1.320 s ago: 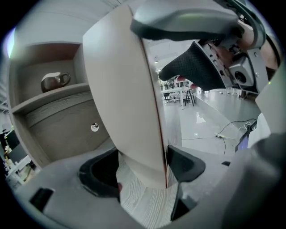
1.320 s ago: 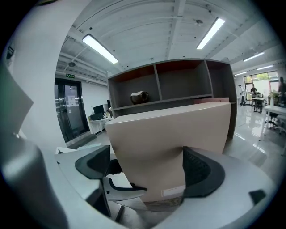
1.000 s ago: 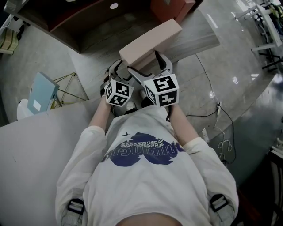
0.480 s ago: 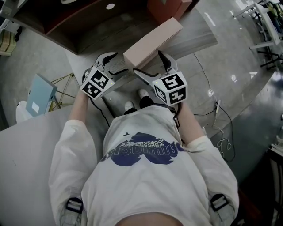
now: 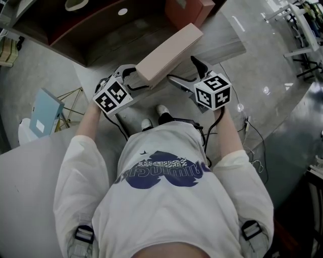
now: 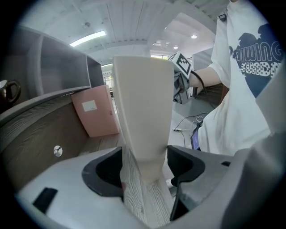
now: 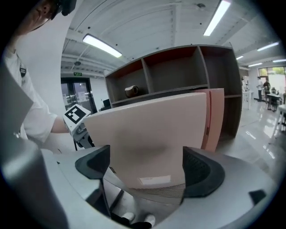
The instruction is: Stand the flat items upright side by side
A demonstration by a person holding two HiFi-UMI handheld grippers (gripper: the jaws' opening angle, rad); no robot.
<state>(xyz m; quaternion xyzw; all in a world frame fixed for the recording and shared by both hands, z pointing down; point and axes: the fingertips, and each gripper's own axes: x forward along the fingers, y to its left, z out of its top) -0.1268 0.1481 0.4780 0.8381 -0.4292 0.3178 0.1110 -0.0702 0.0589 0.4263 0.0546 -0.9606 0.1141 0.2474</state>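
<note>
Evidently preparing a lift, a person in a white printed T-shirt works a long beige box (image 5: 169,50) that lies flat across the near corner of a wooden tabletop (image 5: 224,45). The box's near end hangs off the edge, which likely gives the jaws room to reach around it.

The left gripper (image 6: 145,163) has its jaws drawn in against the two sides of that narrow end and appears clamped on it. This is probably the anchor for tipping the box up. The right gripper (image 7: 146,165) is at the box's other side with its jaws spread wide. The broad face of the box with its small label fills the gap between them, and neither jaw visibly presses on it. It looks ready to take hold, not yet holding.

At the far end of the tabletop, next to a dark shelf unit (image 7: 178,71), a pink box (image 5: 184,10) already stands upright. The beige box would presumably go up beside it.

By count there are two grippers and two flat boxes on the tabletop, one lying and one standing. A third, light-blue box (image 5: 44,112) leans well apart at the left beside a gold wire rack (image 5: 75,101). One cup (image 7: 130,91) sits on a shelf.
</note>
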